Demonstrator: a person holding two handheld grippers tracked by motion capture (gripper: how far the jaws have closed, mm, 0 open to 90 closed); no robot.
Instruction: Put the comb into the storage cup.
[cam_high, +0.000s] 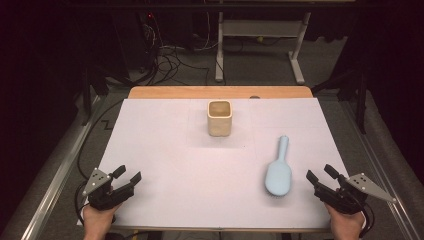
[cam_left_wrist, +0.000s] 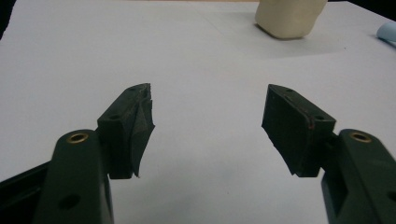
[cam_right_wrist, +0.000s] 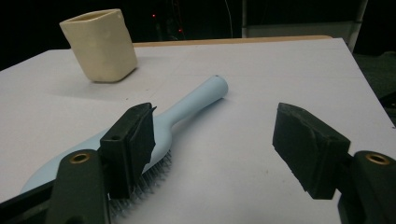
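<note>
A cream square cup (cam_high: 220, 118) stands upright toward the far middle of the white table cover (cam_high: 165, 150). A light blue hairbrush (cam_high: 278, 169) lies bristles down at the right, its handle pointing away from me. My left gripper (cam_high: 127, 175) rests open at the near left corner, nothing between its jaws; its own view has it (cam_left_wrist: 208, 116) facing the cup (cam_left_wrist: 289, 16). My right gripper (cam_high: 320, 172) sits open at the near right, just right of the brush head. In the right gripper view it (cam_right_wrist: 215, 135) has the hairbrush (cam_right_wrist: 187, 105) beside its left jaw, the cup (cam_right_wrist: 100, 44) beyond.
A wooden table edge (cam_high: 220, 92) shows past the white cover at the far side. Beyond it stand a white desk frame (cam_high: 260, 35) and loose cables (cam_high: 170, 60) on the floor. A metal rail (cam_high: 55, 175) runs along the left side.
</note>
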